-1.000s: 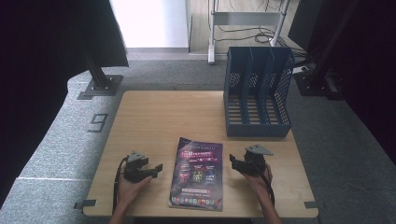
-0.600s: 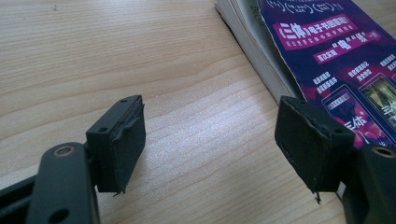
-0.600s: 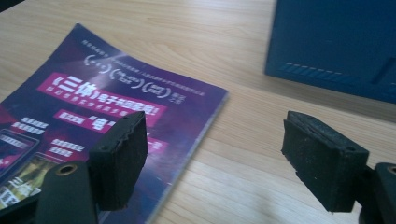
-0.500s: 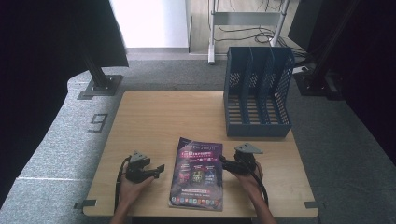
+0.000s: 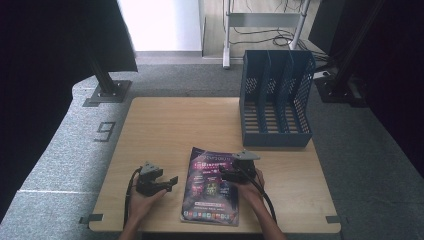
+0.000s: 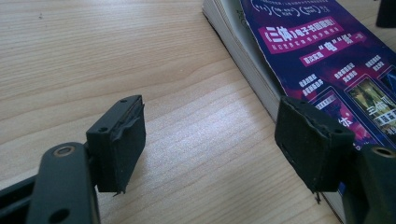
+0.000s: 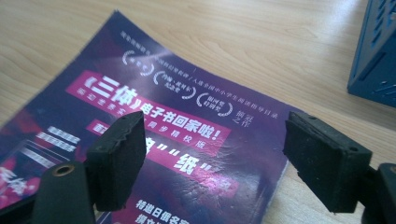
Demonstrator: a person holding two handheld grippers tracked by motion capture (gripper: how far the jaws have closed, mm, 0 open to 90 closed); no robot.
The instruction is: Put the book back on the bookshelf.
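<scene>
A thick purple magazine (image 5: 212,192) with white and pink print lies flat near the table's front edge. My left gripper (image 5: 169,183) rests on the wood just left of it, jaws open and pointing at its spine side. In the left gripper view the magazine (image 6: 327,60) lies beyond the right pad, and between the jaws of the left gripper (image 6: 210,149) there is bare wood. My right gripper (image 5: 225,175) hovers over the magazine's right half. In the right gripper view the right gripper (image 7: 215,158) stands open above the cover (image 7: 177,116), gripping nothing.
A blue three-slot file holder (image 5: 275,100) stands at the table's back right; its corner (image 7: 378,56) appears in the right gripper view. The wooden table (image 5: 175,125) has bare room at the back left. Grey carpet and dark stands surround it.
The right gripper has slid left from the table beside the magazine to above its cover. The left gripper and the magazine have stayed put.
</scene>
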